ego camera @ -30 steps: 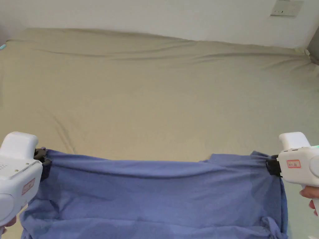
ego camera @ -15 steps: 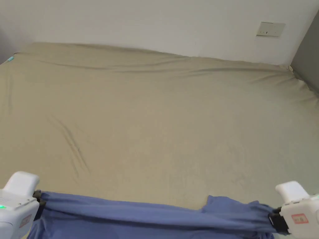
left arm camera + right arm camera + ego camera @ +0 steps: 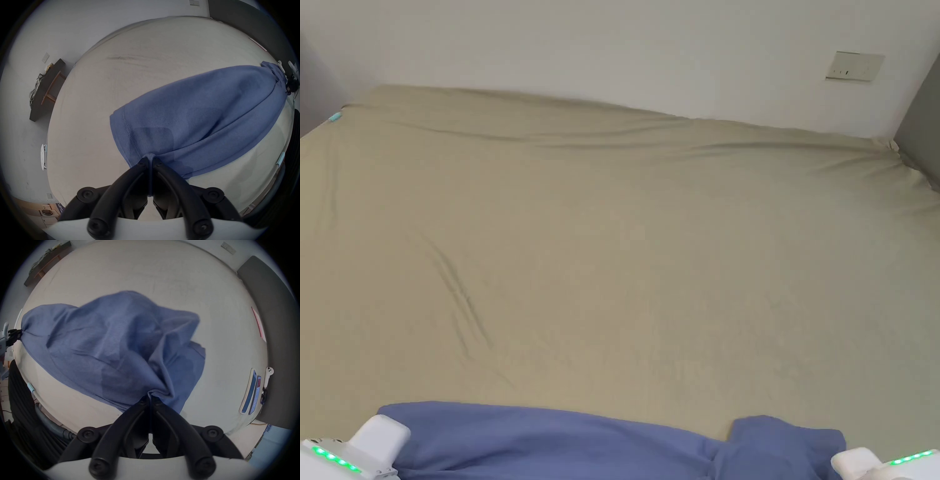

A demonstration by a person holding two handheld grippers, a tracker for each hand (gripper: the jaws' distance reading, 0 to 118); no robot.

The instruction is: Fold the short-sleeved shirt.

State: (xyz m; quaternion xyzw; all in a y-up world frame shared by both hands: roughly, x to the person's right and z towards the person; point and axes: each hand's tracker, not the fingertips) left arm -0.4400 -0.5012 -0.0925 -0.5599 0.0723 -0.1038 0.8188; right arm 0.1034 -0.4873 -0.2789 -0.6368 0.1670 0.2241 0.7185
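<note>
the shirt [image 3: 562, 440] is held stretched above the near edge of the bed [image 3: 625, 250], pinched at one end by the left gripper [image 3: 150, 160] and at the other by the right gripper [image 3: 150, 398], probably so that it can be spread flat before folding.

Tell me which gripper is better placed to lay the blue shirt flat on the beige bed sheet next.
Neither alone, probably. The left gripper pinches a hemmed edge of the blue short-sleeved shirt and the right gripper a bunched end, with the cloth spread between them above the beige bed sheet. Both should lower together.
</note>
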